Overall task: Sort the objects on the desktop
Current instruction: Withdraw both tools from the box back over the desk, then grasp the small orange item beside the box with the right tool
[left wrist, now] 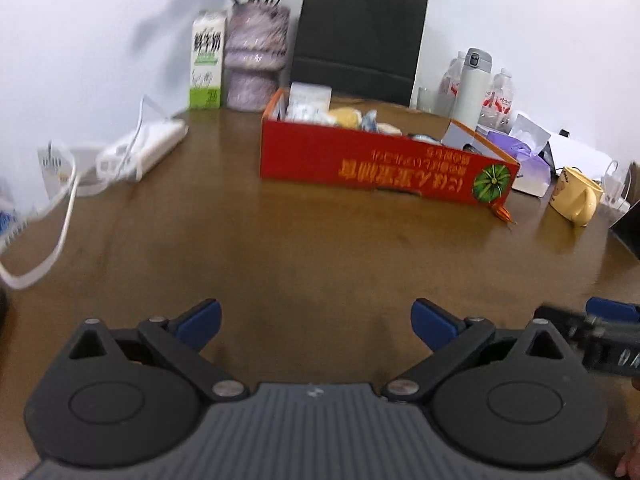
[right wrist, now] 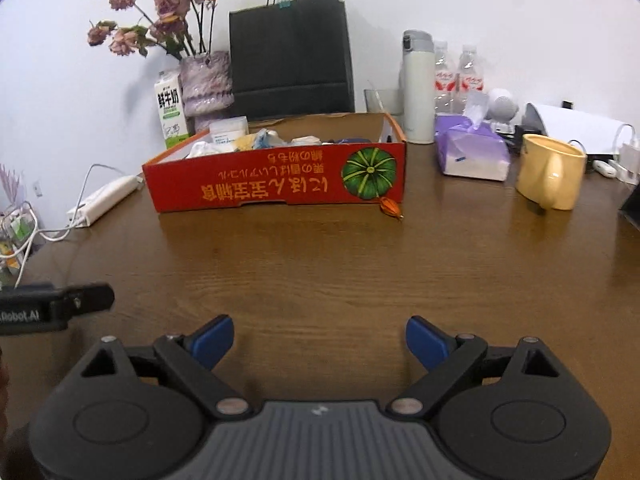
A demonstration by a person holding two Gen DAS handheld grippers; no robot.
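Open tongs [right wrist: 319, 338] face red box [right wrist: 276, 176] lying crosswise.

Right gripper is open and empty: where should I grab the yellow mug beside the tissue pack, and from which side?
Probably pinch the yellow mug across its rim wall from above. It stands upright and open-topped, handle toward the camera, so the right gripper can drop one finger inside. The tissue pack crowds its left.

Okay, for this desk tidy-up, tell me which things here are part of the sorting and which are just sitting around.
Likely part of the job:
red box holding small items
yellow mug
tissue pack
left gripper, open and empty
right gripper, open and empty

Probably just lying about:
black paper bag
flower vase
milk carton
white flask
water bottles
power strip
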